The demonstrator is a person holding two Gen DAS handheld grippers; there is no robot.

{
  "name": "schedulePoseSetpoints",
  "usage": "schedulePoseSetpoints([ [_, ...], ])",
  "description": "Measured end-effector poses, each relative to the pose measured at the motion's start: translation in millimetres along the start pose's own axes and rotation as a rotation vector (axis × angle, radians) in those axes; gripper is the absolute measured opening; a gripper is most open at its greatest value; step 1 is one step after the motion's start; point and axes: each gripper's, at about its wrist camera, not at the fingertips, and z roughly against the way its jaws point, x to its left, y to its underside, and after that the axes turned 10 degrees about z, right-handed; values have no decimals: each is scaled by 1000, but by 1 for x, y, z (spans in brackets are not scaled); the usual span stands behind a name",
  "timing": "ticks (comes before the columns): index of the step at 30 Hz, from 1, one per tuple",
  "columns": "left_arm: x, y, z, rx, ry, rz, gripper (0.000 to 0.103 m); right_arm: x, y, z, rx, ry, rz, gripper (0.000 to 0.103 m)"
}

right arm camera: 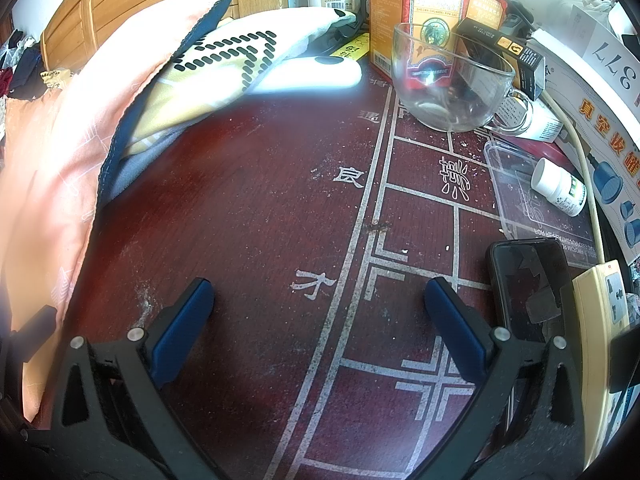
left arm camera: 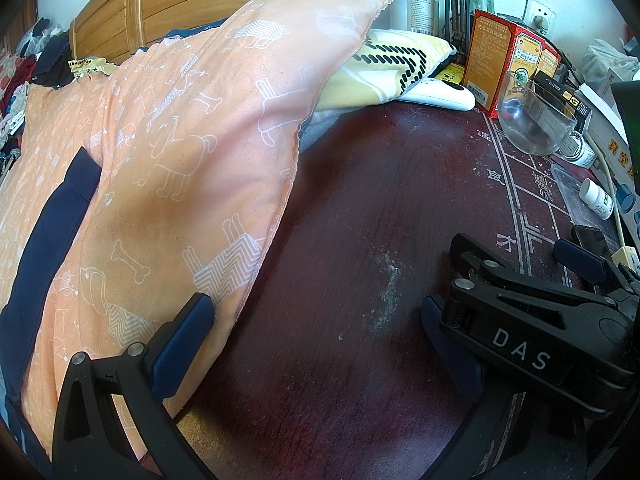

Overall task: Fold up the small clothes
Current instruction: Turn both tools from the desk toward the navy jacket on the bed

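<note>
The left tool [left arm camera: 316,320] hangs low with its blue-padded fingers [left arm camera: 182,344] spread wide, nothing between them. The right tool [right arm camera: 320,300] is likewise spread apart and empty; in the left wrist view it sits at about 4 o'clock [left arm camera: 532,312].

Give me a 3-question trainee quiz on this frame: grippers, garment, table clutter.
1. True or false: the right gripper holds the orange garment.
2. What lies nearest the right gripper's right finger: (a) glass cup, (b) black phone, (c) white pill bottle?
3. Which fabric does the orange garment partly cover?

Key: 1 false, both grippers are open and empty; 2 b; 3 the yellow cloth with black dashes.
</note>
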Motion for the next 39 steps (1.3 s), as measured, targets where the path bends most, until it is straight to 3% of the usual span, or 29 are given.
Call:
schedulePoseSetpoints([
  [15, 0, 2, 0, 9, 15, -19, 103, 0, 1, 1, -1, -9, 9, 103],
  [17, -2, 4, 5, 25, 52, -64, 103, 2, 2, 3, -4, -43, 37, 103],
  [20, 6, 15, 31, -40, 69, -83, 103, 9, 9, 17, -29, -147, 76, 103],
  [25, 57, 44, 124, -269, 95, -51, 103, 24, 19, 85, -176, -278, 145, 103],
  [27, 98, 56, 176, -356, 87, 25, 103, 32, 17, 126, -246, -343, 178, 103],
  [29, 133, 66, 222, -427, 57, 100, 103, 56, 11, 156, -326, -350, 265, 103],
  [34, 203, 99, 370, -681, -35, 272, 103, 97, -11, 240, -581, -536, 368, 103],
  [37, 218, 121, 437, -800, -52, 293, 103, 117, -8, 280, -774, -651, 420, 103],
  [39, 226, 140, 483, -870, 14, 327, 103, 130, 3, 301, -902, -711, 459, 103],
])
